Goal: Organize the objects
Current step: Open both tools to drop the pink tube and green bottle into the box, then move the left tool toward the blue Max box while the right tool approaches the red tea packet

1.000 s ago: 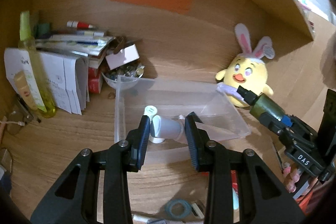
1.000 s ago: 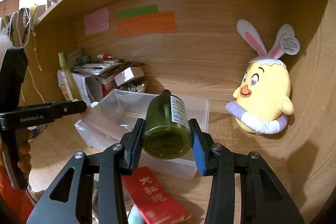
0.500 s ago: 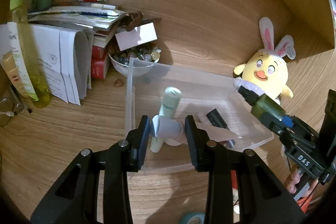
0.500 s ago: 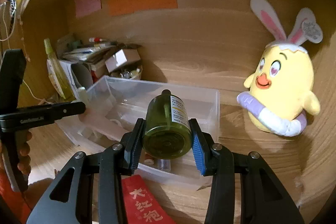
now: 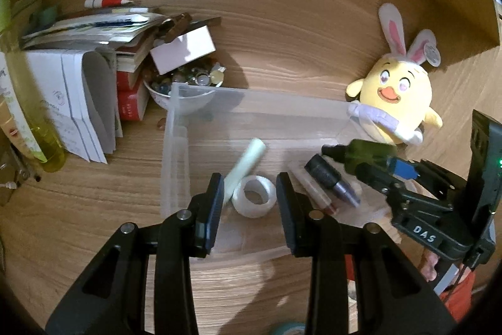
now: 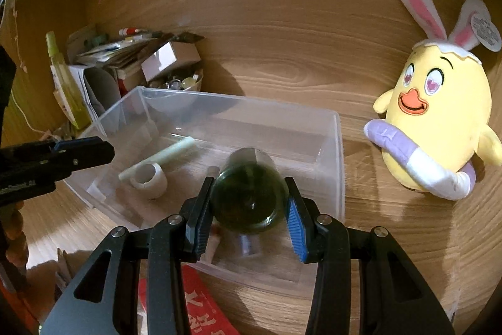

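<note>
We cannot read the blurred label on the green bottle [image 6: 248, 197], and its base hides the items under it in the clear bin [image 6: 340, 146].

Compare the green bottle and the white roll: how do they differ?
The green bottle is dark and translucent; the white roll is an opaque ring with a hole. The bottle is clamped in the right gripper above the clear bin; the roll lies loose on the bin's floor. Both are within the bin's outline.
</note>
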`<state>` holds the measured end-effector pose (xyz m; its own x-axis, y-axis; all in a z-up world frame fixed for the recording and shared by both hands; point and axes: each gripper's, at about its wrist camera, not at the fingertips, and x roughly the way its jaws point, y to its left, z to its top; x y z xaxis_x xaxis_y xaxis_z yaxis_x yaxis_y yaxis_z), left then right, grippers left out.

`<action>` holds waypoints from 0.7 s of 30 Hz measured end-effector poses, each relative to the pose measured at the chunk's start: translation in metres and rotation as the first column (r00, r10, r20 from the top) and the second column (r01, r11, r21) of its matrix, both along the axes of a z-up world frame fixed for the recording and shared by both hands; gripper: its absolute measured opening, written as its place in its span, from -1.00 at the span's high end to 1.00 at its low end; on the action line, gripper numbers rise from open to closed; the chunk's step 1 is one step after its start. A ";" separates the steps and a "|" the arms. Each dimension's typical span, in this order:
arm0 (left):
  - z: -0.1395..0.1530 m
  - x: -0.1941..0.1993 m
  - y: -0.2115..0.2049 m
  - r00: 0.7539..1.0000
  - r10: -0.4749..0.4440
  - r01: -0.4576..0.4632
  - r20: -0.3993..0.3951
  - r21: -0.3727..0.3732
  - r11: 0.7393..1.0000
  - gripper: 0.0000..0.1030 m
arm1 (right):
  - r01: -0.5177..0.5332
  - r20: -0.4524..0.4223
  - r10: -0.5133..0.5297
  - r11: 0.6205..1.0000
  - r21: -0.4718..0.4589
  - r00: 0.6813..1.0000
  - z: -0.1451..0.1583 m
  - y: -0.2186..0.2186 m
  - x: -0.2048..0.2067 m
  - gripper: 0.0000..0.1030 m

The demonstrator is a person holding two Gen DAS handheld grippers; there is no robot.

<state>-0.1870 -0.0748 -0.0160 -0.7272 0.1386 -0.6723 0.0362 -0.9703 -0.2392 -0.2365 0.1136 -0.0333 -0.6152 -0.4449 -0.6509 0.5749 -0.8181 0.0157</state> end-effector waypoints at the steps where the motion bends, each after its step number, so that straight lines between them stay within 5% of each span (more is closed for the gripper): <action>1: 0.001 0.000 0.001 1.000 0.000 0.000 -0.003 -0.009 1.000 0.34 | 0.000 -0.002 0.000 1.000 0.004 1.000 0.000 -0.001 0.000 0.25; 5: 0.002 0.000 0.005 1.000 -0.009 0.008 -0.004 -0.032 0.999 0.33 | 0.003 0.000 -0.003 1.000 0.013 1.000 0.000 -0.002 -0.001 0.23; 9: 0.004 0.002 0.005 1.000 0.002 -0.003 -0.007 -0.038 0.999 0.07 | 0.007 -0.001 -0.007 1.000 0.013 1.000 0.002 -0.001 0.001 -0.14; 21: 0.019 0.024 0.012 0.999 0.014 -0.018 -0.040 -0.097 0.995 -0.55 | 0.001 -0.042 -0.002 1.000 -0.023 0.999 0.020 0.007 0.018 -0.55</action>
<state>-0.1632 -0.0629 0.0032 -0.7550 0.0626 -0.6527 0.0441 -0.9883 -0.1457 -0.2183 0.1210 -0.0138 -0.6428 -0.4582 -0.6139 0.5741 -0.8187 0.0101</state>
